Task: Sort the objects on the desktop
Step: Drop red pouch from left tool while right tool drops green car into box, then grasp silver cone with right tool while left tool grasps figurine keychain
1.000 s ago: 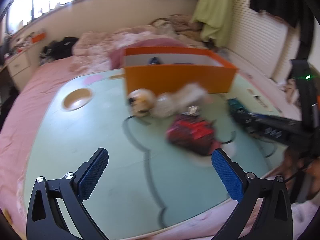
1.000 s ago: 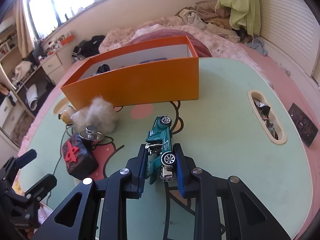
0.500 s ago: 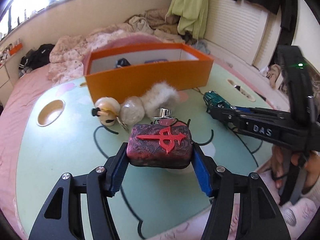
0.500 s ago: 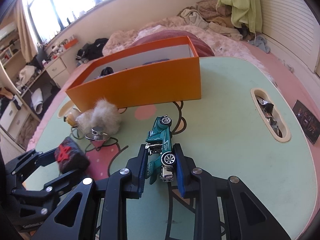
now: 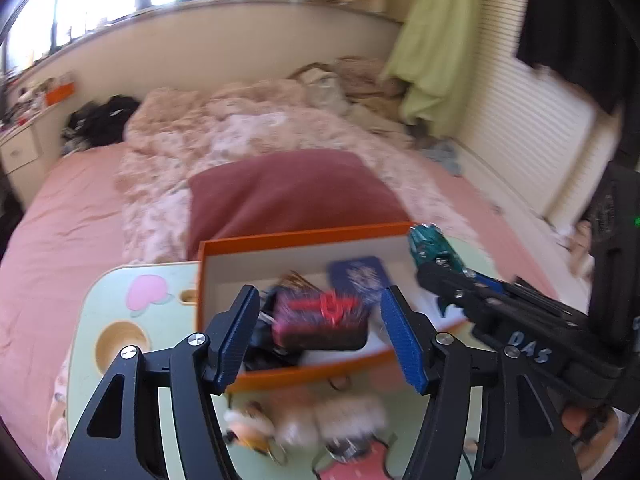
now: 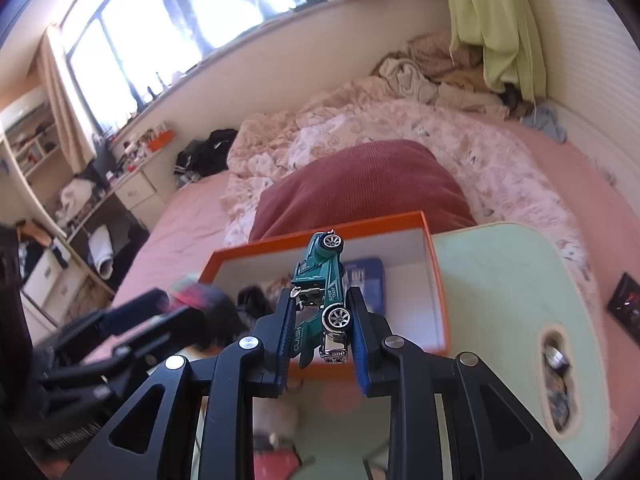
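A dark block with a red symbol (image 5: 320,316) hangs blurred over the orange box (image 5: 304,376). It sits between the blue pads of my left gripper (image 5: 319,294), with a gap showing on each side. Those jaws are opening. My right gripper (image 6: 320,295) holds a green toy car (image 6: 320,276) nose-up above the box (image 6: 436,280); its jaws are beginning to open, though the pads still touch the car. The left wrist view shows the car (image 5: 430,246) at the right gripper's tip, over the box's right end.
Inside the box lie a blue card (image 5: 358,280) and some dark items. Fluffy white and round trinkets (image 5: 348,416) lie on the pale green table (image 5: 92,320) in front of it. A slot with small things (image 6: 556,376) is at right. A maroon pillow (image 5: 288,192) lies behind.
Both grippers rose from the table and moved forward over the orange box. The left closed on the dark block and carried it there; it now sits loose between the pads.
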### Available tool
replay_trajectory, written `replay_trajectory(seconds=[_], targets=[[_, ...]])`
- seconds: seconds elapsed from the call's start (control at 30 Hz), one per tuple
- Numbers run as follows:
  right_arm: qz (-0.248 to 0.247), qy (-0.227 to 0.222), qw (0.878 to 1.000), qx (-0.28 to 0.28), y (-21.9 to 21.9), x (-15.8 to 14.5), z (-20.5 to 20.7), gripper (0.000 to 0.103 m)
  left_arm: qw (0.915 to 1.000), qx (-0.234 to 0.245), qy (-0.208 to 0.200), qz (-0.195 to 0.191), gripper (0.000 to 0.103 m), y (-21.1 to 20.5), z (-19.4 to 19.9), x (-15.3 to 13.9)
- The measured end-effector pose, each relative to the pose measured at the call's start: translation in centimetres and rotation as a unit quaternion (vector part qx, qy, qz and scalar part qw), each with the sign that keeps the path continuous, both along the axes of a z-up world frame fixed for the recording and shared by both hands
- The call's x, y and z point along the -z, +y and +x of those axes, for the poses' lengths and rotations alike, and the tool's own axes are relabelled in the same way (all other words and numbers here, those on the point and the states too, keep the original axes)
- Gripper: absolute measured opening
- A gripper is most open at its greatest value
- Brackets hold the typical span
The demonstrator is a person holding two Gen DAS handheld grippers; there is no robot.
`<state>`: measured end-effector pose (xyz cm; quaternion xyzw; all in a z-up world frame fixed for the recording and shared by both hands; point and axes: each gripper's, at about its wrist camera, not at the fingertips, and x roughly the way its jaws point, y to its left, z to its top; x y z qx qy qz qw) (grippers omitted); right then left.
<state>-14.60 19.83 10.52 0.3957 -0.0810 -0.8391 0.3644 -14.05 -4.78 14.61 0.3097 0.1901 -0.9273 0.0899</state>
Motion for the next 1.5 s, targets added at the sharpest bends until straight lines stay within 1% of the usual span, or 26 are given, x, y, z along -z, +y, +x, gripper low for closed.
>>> replay_trajectory(seconds=[0.03,0.07,0.1,0.13,0.2,0.27,0.33,0.4,0.43,0.47,0.53,0.57,0.63,0.67,0.7,0.73,0.77,0.8,1.13,1.23,1.27,1.33,1.4,1.43,1.47,1.5], targets=[[-0.015,-0.014,1.0,0.005,0.0,0.2,-0.7,0.035,1.0,-0.008,-0.004,-0.002,0.064,-0.1,-0.3,0.2],[-0.037,-0.031,0.999,0.021,0.4,0.4,-1.5,0.049,1.0,-0.008,0.001,-0.002,0.064,-0.2,-0.1,0.3],[-0.053,-0.034,0.998,0.027,0.9,0.4,-1.6,0.054,0.9999,-0.008,0.009,-0.002,0.064,-0.2,0.4,0.5],[-0.07,-0.033,0.997,0.028,1.4,0.1,-1.4,0.054,0.9998,-0.008,0.02,-0.001,0.065,-0.1,1.4,0.6],[-0.083,-0.021,0.996,0.021,2.6,-0.2,-0.2,0.056,0.9994,-0.009,0.033,-0.003,0.078,0.0,3.4,1.1],[-0.072,0.002,0.997,0.012,3.7,-0.5,2.0,0.058,0.9993,-0.014,0.034,-0.009,0.081,0.4,5.3,1.7],[-0.058,0.013,0.998,0.003,4.3,-0.2,4.0,0.06,0.9996,-0.011,0.021,-0.013,0.081,1.1,7.1,2.8],[-0.024,0.022,0.999,-0.006,4.8,0.9,6.6,0.066,0.9999,-0.009,-0.003,-0.013,0.081,2.0,8.3,4.0],[-0.006,0.026,1.0,-0.011,4.7,1.5,7.5,0.066,0.9998,-0.002,-0.017,-0.012,0.081,2.7,8.9,5.1],[0.023,0.03,0.999,-0.014,4.6,2.3,8.6,0.066,0.9995,0.004,-0.029,-0.013,0.081,3.3,9.3,5.9],[0.1,0.037,0.994,-0.015,4.0,4.5,10.7,0.066,0.9981,0.014,-0.056,-0.019,0.081,4.4,9.8,7.8],[0.118,0.035,0.992,-0.015,3.8,5.3,11.1,0.066,0.9968,0.012,-0.074,-0.026,0.081,5.0,9.9,8.8],[0.161,0.012,0.987,-0.021,3.4,6.9,11.1,0.067,0.9941,0.002,-0.104,-0.03,0.082,5.5,9.9,10.4],[0.165,0.021,0.986,-0.021,3.3,6.9,11.1,0.071,0.9951,-0.004,-0.098,-0.014,0.088,5.2,10.3,10.9],[0.182,0.02,0.983,-0.023,3.0,7.1,11.1,0.086,0.9952,-0.016,-0.096,-0.008,0.093,4.8,10.6,11.0],[0.201,0.028,0.979,-0.025,2.7,7.4,11.2,0.092,0.9945,-0.032,-0.1,-0.004,0.096,4.3,10.7,11.3],[0.219,0.035,0.975,-0.029,2.3,7.7,11.3,0.1,0.993,-0.048,-0.108,-0.001,0.103,3.8,10.8,11.6],[0.229,0.043,0.972,-0.033,2.0,8.0,11.6,0.102,0.9917,-0.062,-0.113,-0.008,0.103,3.4,10.8,11.8],[0.229,0.043,0.972,-0.036,2.4,8.2,11.6,0.103,0.9926,-0.065,-0.102,-0.008,0.103,2.7,10.7,12.1],[0.216,0.04,0.975,-0.036,2.9,8.0,11.6,0.102,0.9927,-0.065,-0.101,-0.008,0.103,2.6,10.5,12.2],[0.2,0.037,0.979,-0.035,3.4,7.8,11.5,0.101,0.9928,-0.065,-0.101,-0.008,0.103,2.5,10.5,12.2],[0.169,0.034,0.985,-0.034,4.0,7.6,11.5,0.085,0.9928,-0.066,-0.1,-0.008,0.103,2.5,10.5,12.2],[0.139,0.025,0.989,-0.047,4.0,7.0,11.4,0.047,0.9927,-0.067,-0.099,-0.008,0.103,2.6,10.5,12.2],[0.125,0.022,0.99,-0.06,3.7,6.8,11.4,0.041,0.9928,-0.068,-0.099,-0.008,0.103,2.6,10.4,12.2],[0.109,0.022,0.991,-0.077,3.3,6.4,11.6,0.039,0.9928,-0.067,-0.099,-0.008,0.103,2.6,10.5,12.2],[0.099,0.026,0.991,-0.091,2.6,6.0,11.8,0.039,0.9928,-0.067,-0.099,-0.008,0.103,2.6,10.5,12.2]])
